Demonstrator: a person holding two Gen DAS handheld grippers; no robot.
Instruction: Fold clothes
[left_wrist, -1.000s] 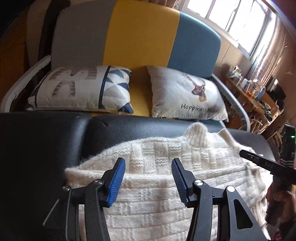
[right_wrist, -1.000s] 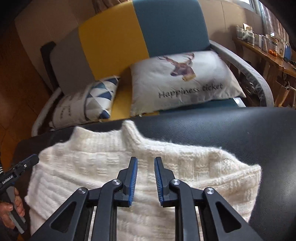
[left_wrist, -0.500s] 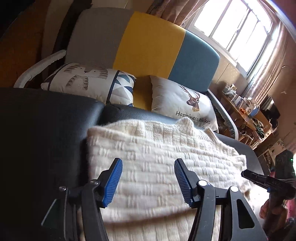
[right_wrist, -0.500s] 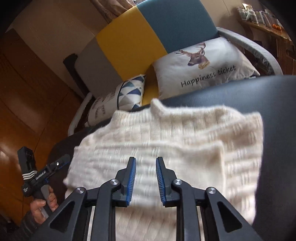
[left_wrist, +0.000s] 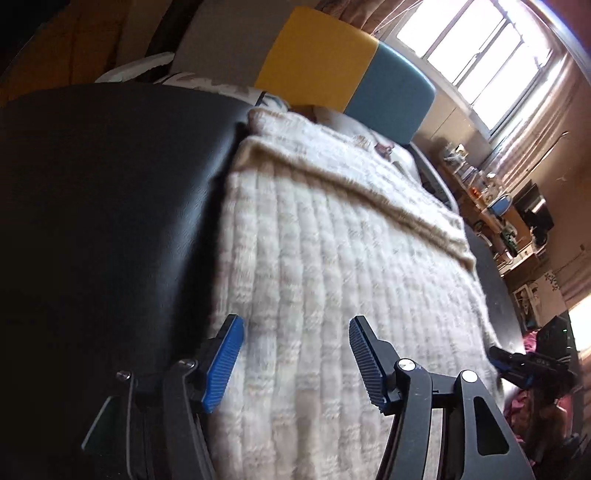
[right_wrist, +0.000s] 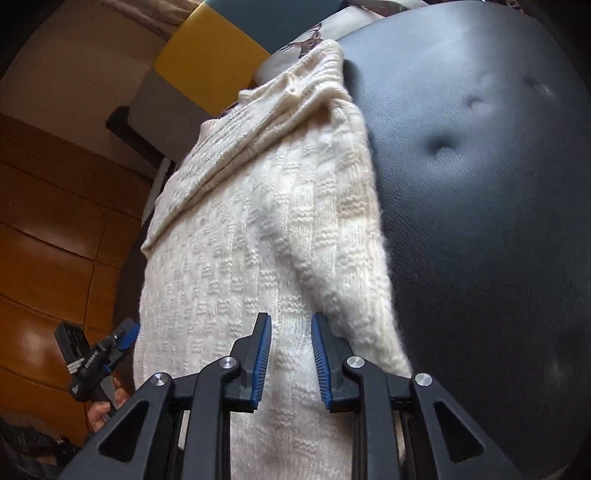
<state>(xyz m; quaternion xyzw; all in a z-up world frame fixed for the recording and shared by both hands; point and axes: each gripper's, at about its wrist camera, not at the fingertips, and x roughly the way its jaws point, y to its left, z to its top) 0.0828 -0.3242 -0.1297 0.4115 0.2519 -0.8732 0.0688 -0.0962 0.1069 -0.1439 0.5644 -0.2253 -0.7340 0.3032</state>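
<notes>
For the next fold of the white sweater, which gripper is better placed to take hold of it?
Probably either: each hovers over one near corner. The left gripper has the slight edge; its wide jaws already span the sweater edge. The right gripper stands narrower, nothing pinched.

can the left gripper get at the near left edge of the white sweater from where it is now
Probably yes. The left gripper hangs open just over the white sweater, its left finger at that edge beside the black cushion. Nothing lies between the fingers and the knit.

Both wrist cameras looking steeply down along their fingers, hovering close over the cream sweater (left_wrist: 332, 258), sharing it and the black cushion (right_wrist: 480, 221).
</notes>
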